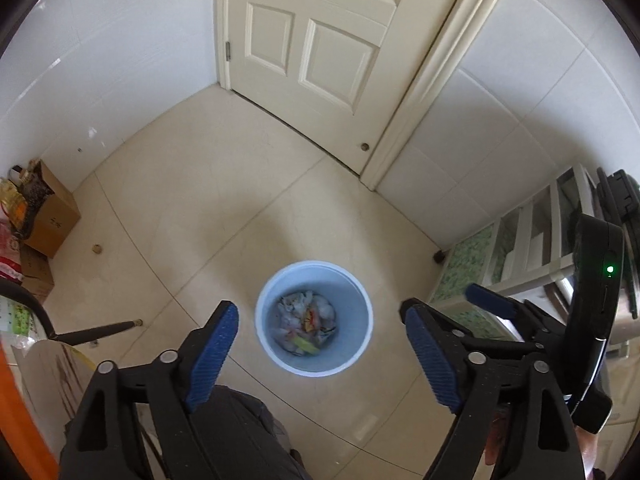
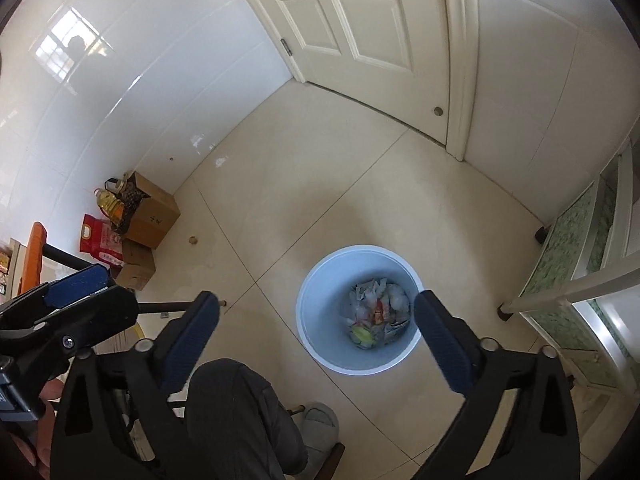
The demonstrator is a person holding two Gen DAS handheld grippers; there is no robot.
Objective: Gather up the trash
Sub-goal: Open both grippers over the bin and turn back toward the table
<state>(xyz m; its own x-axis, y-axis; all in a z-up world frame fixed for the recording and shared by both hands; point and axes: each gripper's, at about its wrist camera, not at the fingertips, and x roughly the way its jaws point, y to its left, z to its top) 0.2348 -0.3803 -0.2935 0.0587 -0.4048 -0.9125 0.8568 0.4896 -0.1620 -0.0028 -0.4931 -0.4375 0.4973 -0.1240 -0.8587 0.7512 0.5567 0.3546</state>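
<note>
Round pale-blue plastic bin (image 1: 314,317) on beige tiled floor (image 1: 240,200) held crumpled trash (image 1: 306,322); above it, left gripper (image 1: 320,352) and right gripper (image 2: 316,344) hung, jaws apart, empty.

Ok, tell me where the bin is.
The bin stands on the floor tiles, below both open tools, between the glass-front cabinet and the person's knee.

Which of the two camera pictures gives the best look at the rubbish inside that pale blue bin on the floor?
The left wrist view: the bin sits centred between the open fingers, its whole rim clear, with the crumpled paper and wrappers in plain sight. In the right wrist view the same bin stands off to the right, and one finger overlaps its rim.
</note>
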